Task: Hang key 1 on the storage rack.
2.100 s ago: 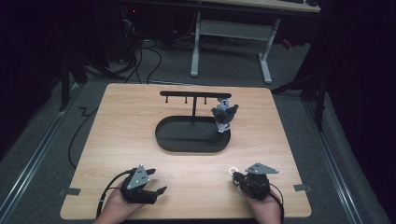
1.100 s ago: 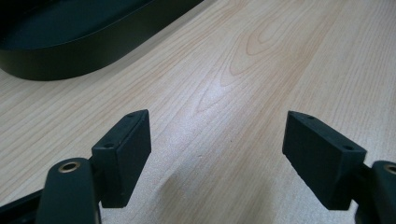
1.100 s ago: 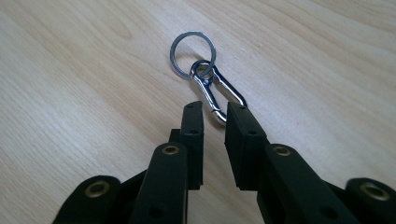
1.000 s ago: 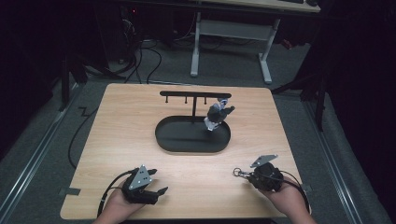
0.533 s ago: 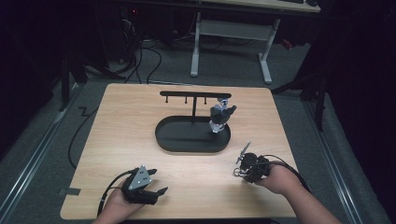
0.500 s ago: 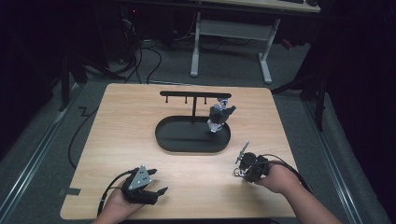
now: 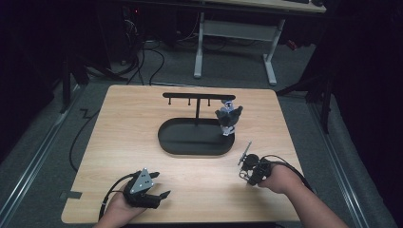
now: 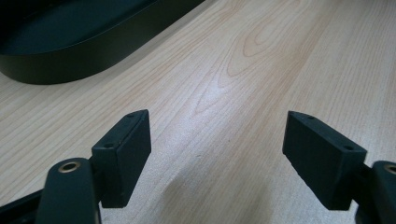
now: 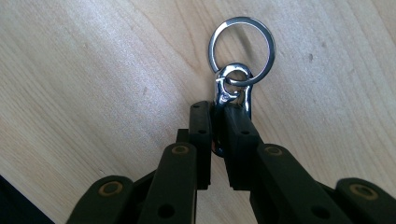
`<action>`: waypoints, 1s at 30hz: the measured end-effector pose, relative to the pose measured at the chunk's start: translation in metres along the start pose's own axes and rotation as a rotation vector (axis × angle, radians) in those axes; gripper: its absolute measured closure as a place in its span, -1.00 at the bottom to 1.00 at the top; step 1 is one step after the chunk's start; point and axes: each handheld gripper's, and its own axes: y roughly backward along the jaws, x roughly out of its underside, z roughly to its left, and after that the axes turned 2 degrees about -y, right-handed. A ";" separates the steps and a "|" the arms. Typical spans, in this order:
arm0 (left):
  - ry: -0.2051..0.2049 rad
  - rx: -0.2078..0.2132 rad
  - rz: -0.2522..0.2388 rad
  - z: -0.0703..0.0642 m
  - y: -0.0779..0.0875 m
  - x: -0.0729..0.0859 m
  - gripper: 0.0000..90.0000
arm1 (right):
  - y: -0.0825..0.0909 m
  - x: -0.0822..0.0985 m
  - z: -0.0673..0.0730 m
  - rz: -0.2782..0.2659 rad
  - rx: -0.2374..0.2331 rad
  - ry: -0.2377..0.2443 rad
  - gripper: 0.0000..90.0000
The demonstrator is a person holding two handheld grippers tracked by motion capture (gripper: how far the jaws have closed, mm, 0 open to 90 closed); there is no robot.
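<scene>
My right gripper (image 9: pixel 218 109) points down at the wooden table, shut on a silver clasp (image 9: pixel 232 84) that carries a round key ring (image 9: pixel 242 49); its jaws have just been closing on the clasp. In the high view the right gripper (image 7: pixel 244 172) is right of the black oval tray (image 7: pixel 166 142), near its front end. On the tray stands a T-shaped rack (image 7: pixel 197 96) with hooks. A small grey figure (image 7: pixel 228 118) hangs at the rack's right end. My left gripper (image 7: pixel 161 195) rests at the front left, open, with bare wood between its pads (image 8: pixel 217 135).
The tray's rim (image 8: pixel 70 60) lies ahead and to the left of the left gripper. Bare table surrounds both hands. Beyond the table's far edge are desk legs (image 7: pixel 199 47) and cables on a dark floor.
My right hand has moved from the table's front right up and left toward the tray and rolled over. The hanging figure has swung slightly. The left hand has stayed put.
</scene>
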 end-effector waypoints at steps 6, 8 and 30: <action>0.000 -0.003 -0.006 0.000 0.001 -0.001 -0.46 | 0.000 0.000 0.000 0.009 0.000 -0.027 0.87; 0.003 -0.006 -0.010 0.000 0.002 0.000 -0.46 | 0.000 0.000 0.000 0.006 -0.001 -0.030 0.88; 0.009 -0.011 -0.019 0.000 0.001 -0.002 -0.46 | 0.042 0.017 0.005 -0.132 -0.012 -0.127 0.88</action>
